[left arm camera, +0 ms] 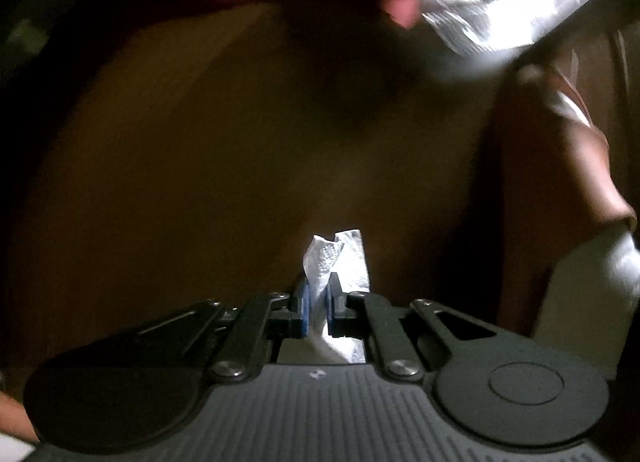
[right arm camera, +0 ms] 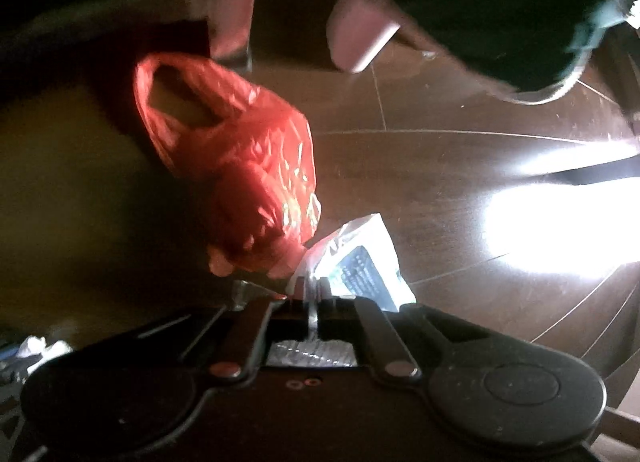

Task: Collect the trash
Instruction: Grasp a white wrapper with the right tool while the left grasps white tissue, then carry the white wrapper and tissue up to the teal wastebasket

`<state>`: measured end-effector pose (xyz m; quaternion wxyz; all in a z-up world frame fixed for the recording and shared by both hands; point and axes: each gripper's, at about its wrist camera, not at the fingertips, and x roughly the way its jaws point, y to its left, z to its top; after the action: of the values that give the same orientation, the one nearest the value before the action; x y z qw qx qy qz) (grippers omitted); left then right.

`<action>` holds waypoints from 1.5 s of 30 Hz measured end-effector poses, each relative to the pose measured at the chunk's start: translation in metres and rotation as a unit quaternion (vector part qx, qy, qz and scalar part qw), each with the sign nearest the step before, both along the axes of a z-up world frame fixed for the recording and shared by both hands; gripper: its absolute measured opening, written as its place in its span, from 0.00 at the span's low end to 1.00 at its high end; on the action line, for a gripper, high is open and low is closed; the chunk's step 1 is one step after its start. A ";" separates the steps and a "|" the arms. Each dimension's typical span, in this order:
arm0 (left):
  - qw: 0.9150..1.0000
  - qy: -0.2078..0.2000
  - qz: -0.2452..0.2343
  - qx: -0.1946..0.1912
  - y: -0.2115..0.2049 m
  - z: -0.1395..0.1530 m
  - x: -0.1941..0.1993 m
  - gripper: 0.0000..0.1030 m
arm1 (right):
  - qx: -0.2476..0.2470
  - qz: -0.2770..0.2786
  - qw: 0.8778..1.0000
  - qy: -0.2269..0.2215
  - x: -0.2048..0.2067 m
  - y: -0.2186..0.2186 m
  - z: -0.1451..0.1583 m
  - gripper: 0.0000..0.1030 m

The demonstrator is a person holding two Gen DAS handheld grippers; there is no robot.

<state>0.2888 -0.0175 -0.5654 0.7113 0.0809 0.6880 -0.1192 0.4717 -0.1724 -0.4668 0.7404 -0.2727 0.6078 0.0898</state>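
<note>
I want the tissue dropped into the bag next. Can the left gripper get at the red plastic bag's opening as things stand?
Probably yes: the left gripper, shut on the white tissue, has only bare floor before the red plastic bag, whose mouth gapes.

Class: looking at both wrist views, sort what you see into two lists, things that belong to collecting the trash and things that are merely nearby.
Belongs to the job:
- white tissue, pinched in the left gripper
- white plastic wrapper, pinched in the right gripper
- red plastic bag, lying open-mouthed on the floor

Merely nearby:
- dark tiled floor
- furniture legs
</note>
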 end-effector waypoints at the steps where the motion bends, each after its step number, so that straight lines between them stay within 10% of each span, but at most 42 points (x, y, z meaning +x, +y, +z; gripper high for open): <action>1: 1.000 -0.001 0.013 -0.001 0.007 0.003 0.003 0.07 | 0.014 -0.006 1.000 -0.001 0.000 -0.001 0.008 0.01; 18: 0.990 -0.092 0.104 -0.022 0.070 0.152 0.015 0.07 | 0.189 0.007 0.981 -0.039 -0.048 0.018 0.162 0.01; 30: 0.957 -0.206 0.193 -0.066 0.081 0.336 -0.019 0.07 | 0.285 0.047 0.948 -0.130 -0.114 0.028 0.322 0.01; 45: 0.900 -0.394 0.155 -0.098 0.015 0.556 -0.052 0.07 | 0.343 0.106 0.900 -0.247 -0.213 -0.013 0.486 0.01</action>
<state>0.2366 -0.0026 -0.0092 0.9382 -0.0571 0.3397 -0.0326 0.2588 -0.1857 0.0192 0.9004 -0.0784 0.3045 0.3007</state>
